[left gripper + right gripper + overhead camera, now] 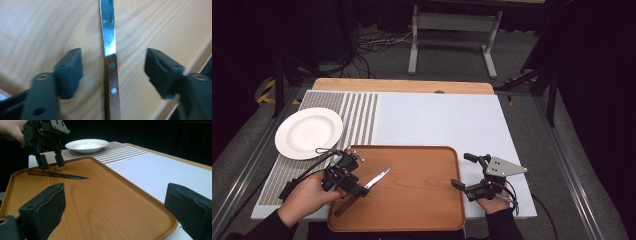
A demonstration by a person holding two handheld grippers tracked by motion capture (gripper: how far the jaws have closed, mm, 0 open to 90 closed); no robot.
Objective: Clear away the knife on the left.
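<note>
knife (111, 75) seen flat on wooden tray (422, 200), near its left edge | left gripper (113, 68) fingers held open astride riveted handle, not touching | judged light, stiff, thin, blade slippery; handle is best gripped | right gripper (464, 171) open, idle over counter (437, 120)

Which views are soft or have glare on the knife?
Left gripper view: knife blade shows bright glare, left hand-held gripper jaws blurred at the edges. Right gripper view: near jaws soft, knife and plate fairly sharp. High view: evenly lit table, dark surroundings.
</note>
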